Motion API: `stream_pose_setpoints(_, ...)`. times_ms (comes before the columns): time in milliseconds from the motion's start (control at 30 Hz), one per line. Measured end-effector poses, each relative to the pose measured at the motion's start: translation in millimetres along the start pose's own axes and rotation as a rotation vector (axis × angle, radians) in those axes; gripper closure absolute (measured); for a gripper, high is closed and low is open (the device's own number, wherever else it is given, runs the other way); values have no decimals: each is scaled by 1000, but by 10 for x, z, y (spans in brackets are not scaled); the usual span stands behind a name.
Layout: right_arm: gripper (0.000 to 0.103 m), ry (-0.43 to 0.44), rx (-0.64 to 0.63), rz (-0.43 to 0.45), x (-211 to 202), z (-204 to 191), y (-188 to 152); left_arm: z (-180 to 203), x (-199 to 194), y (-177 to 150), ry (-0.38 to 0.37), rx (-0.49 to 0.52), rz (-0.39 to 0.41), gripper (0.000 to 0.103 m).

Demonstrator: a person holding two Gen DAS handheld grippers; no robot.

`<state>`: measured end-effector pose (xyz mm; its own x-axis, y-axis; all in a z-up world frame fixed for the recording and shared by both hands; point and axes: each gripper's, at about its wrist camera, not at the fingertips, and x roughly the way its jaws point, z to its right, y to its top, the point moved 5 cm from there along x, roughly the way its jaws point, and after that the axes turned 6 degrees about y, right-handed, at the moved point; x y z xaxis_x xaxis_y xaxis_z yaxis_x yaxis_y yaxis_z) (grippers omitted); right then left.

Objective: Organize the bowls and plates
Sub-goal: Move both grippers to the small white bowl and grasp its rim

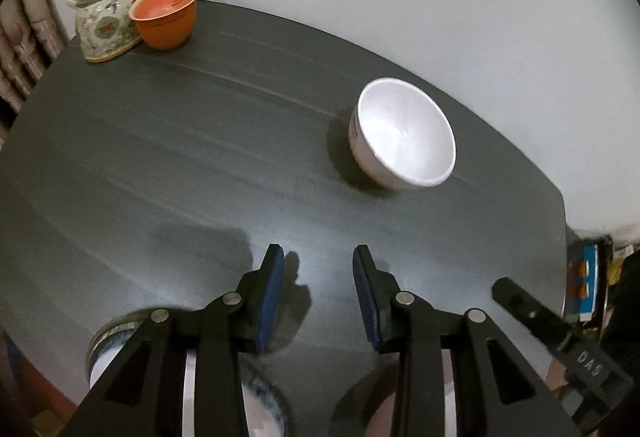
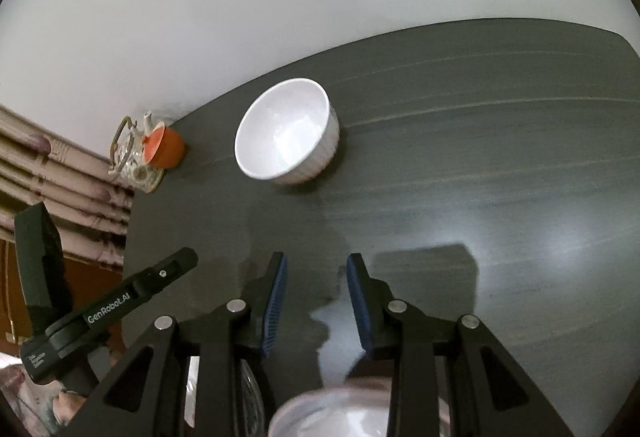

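Nearest the left camera, the left gripper [image 1: 318, 257] points steeply down at a dark grey table [image 1: 200, 157], its blue pads [image 1: 274, 289] set a modest gap apart with only bare tabletop between them; it holds nothing. Under its black frame, at the lower left, a blue-patterned dish [image 1: 108, 337] shows in part, blurred and mostly hidden, so its shape is unclear.

The right gripper [image 2: 316, 265] stands the same way, jaws partly open over bare table and gripping nothing. Below its fingers a pale round dish [image 2: 332, 413] fills the bottom edge of the right view, too blurred to tell bowl from plate. Each gripper shows at the edge of the other's view: the right at the left camera's lower right, the left at the right camera's lower left.

Farther out, a white bowl [image 1: 406, 133] sits upright and empty on the table, well apart from both grippers, ahead and to the right in the left view and ahead, slightly left, in the right view [image 2: 286, 131].

At the far corner by the wall, a patterned teapot [image 1: 106, 9] stands touching, or just beside, an orange lidded cup [image 1: 165, 15]. Behind them hangs a pinkish curtain [image 2: 60, 173]
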<state>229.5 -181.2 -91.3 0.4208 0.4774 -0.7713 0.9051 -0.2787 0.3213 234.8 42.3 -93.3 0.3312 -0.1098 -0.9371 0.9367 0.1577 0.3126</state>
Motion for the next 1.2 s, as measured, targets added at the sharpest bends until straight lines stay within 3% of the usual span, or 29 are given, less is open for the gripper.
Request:
stream_pose_setpoints(133, 71, -25, 30, 8, 172, 14, 175, 39, 144, 304, -4, -9, 10, 71)
stream_pose_setpoints(333, 71, -49, 73, 30, 320, 81, 464, 134, 297, 592, -69, -44, 16, 70)
stream_pose_setpoints(867, 71, -128, 78, 21, 802, 237, 830, 225, 933, 830, -64, -54, -57, 70)
stream_pose_setpoints(1033, 72, -139, 70, 9, 897, 271, 845, 263, 1059, 809, -68, -47, -78, 75)
stream_pose_setpoints(1100, 83, -139, 75, 4, 928, 284, 829, 266, 1071, 849, -81, -39, -73, 80)
stream_pose_setpoints(1200, 86, -126, 81, -9, 984, 264, 805, 291, 1044, 838, -90, -21, -69, 89)
